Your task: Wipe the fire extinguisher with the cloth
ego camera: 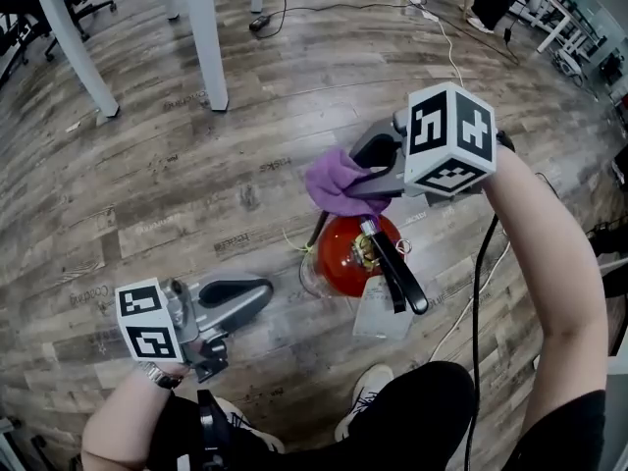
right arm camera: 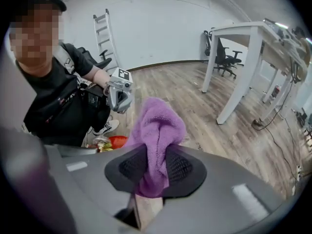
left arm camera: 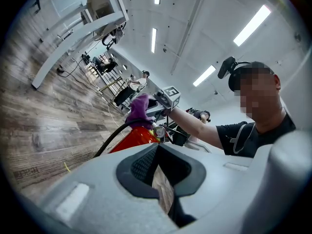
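Left hand-held gripper (ego camera: 257, 292) first, lower left of the head view and nearest me. Its jaws are together with nothing in them, and it points level toward the extinguisher without touching it.

Next out, dead centre, the fire extinguisher (ego camera: 341, 261) stands on the wooden floor (ego camera: 147, 165). It has a red body, a black lever (ego camera: 400, 278) running toward the lower right, and a black hose (ego camera: 319, 229) curving off its left side.

Right over it is my right hand-held gripper (ego camera: 368, 173), tipped downward and clamped on the purple cloth (ego camera: 336, 186). Its own view shows the cloth pinched between the pads, with a fat bunch standing out past the tips. That bunch sits just above the top of the red body. Whether it touches, I can't tell.

My read is that this is the approach, and wiping hasn't started. The next move calls for setting the loose bunch onto the red shoulder, clear of the lever and the gauge (left arm camera: 158, 130). Then press lightly and sweep round the curve. The idle gripper could steady the top so the cylinder doesn't rock.

Far back there are white table legs (ego camera: 201, 37) at upper left and cables (ego camera: 432, 13) at upper right.
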`<state>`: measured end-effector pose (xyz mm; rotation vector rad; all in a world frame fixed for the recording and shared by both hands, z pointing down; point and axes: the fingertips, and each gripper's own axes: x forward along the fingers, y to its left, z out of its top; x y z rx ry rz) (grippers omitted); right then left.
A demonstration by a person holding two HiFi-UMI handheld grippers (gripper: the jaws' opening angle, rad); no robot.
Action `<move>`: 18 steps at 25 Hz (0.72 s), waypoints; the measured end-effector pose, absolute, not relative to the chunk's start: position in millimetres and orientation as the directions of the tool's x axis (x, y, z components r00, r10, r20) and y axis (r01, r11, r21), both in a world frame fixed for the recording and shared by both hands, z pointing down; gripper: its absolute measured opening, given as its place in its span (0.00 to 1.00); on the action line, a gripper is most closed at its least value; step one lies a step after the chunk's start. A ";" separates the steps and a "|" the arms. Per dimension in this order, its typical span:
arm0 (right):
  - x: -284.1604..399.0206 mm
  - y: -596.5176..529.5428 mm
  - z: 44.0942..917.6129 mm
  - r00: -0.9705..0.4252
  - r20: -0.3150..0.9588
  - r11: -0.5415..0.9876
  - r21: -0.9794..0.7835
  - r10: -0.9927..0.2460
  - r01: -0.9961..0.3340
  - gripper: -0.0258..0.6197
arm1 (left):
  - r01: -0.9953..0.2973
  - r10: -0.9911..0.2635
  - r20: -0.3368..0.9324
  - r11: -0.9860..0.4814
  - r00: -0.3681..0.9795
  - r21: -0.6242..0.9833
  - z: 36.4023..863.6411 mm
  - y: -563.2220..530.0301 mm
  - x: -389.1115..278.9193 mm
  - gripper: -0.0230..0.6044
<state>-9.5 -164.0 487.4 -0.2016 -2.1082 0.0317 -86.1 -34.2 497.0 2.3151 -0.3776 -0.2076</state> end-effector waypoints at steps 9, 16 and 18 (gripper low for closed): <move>3.5 -141.5 476.4 -0.463 0.866 0.974 -0.105 0.189 0.201 0.18 | -0.206 -0.336 -0.034 -0.652 0.941 0.730 503.1 -36.2 -87.0 0.03; 42.0 -62.9 425.9 -0.361 0.925 0.930 0.027 0.116 0.367 0.18 | -0.203 -0.336 -0.036 -0.647 0.941 0.735 505.2 -39.8 -87.0 0.03; 50.3 -41.5 419.9 -0.357 0.929 0.925 0.047 0.099 0.378 0.18 | -0.203 -0.336 -0.034 -0.643 0.941 0.738 506.7 -40.2 -87.3 0.03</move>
